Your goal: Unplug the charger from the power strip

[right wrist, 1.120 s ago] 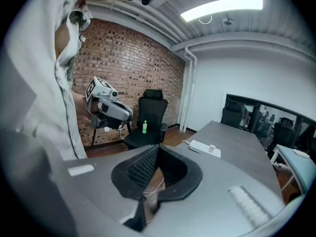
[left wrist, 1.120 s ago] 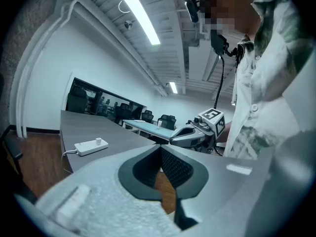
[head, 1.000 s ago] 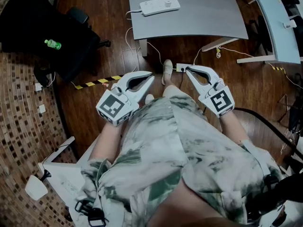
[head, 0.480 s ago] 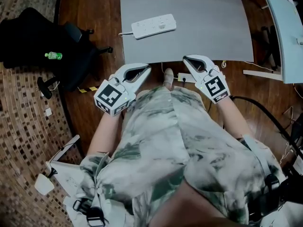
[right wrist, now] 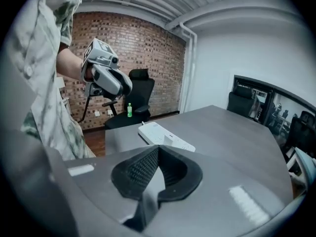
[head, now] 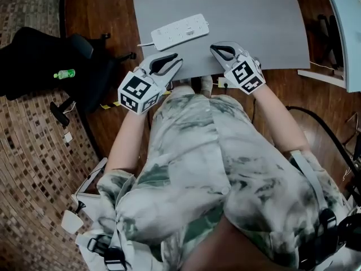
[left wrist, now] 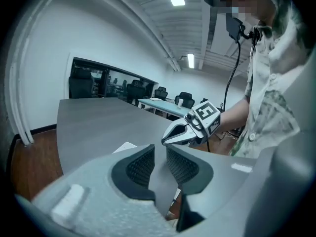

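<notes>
Charger (right wrist: pixel 171 141) first: we see a small white plastic block plugged into the long white plastic power strip (head: pixel 175 30), near the end that lies to the right in the head view. The strip lies flat on the smooth grey table (head: pixel 254 16), close to its near edge, with a thin white cable (head: pixel 145 43) leaving its other end.

Our left gripper (head: pixel 175 61) hovers near the strip without touching it. Its jaws are opening, with a clear gap and nothing between them. Our right gripper (head: pixel 214 48) hangs over the table edge, apart from the strip, with its black ribbed pads (right wrist: pixel 140 169) pressed together on nothing.

Beyond the table, on the dark wooden floor (head: pixel 96 10), stands a black office chair (head: pixel 51 55) with a green plastic bottle (head: pixel 66 73) on its seat.
</notes>
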